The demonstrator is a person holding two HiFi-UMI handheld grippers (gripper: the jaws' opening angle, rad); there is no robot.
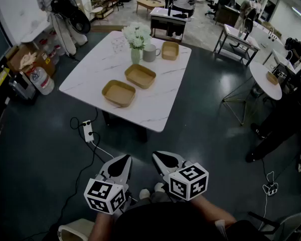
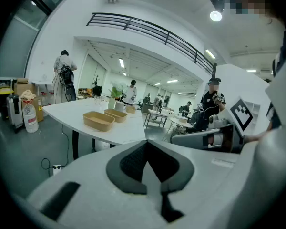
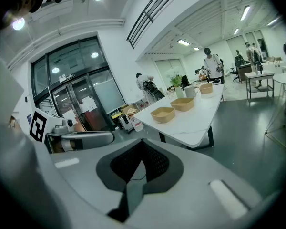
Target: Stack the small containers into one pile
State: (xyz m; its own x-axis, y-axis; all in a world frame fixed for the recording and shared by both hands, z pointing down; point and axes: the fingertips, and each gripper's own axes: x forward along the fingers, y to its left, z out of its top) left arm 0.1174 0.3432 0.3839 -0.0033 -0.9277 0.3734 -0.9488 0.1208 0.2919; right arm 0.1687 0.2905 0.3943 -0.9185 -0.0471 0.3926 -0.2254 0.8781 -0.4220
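Observation:
Three tan paper containers lie apart on the white marble table (image 1: 160, 109): one near the front (image 1: 119, 93), one behind it (image 1: 140, 76), and a smaller one at the far side (image 1: 170, 50). The front two also show in the left gripper view, front container (image 2: 98, 120) and second container (image 2: 115, 115), and in the right gripper view, front container (image 3: 163, 113) and second container (image 3: 182, 104). My left gripper (image 1: 121, 162) and right gripper (image 1: 162, 159) hang side by side over the dark floor, well short of the table. Both are shut with nothing between the jaws.
A vase of white flowers (image 1: 136, 40) and a grey mug (image 1: 150, 52) stand on the table's far half. A power strip with a cable (image 1: 87, 131) lies on the floor by the table's near edge. A person with a bag (image 1: 60, 9) stands at the far left; more desks sit to the right.

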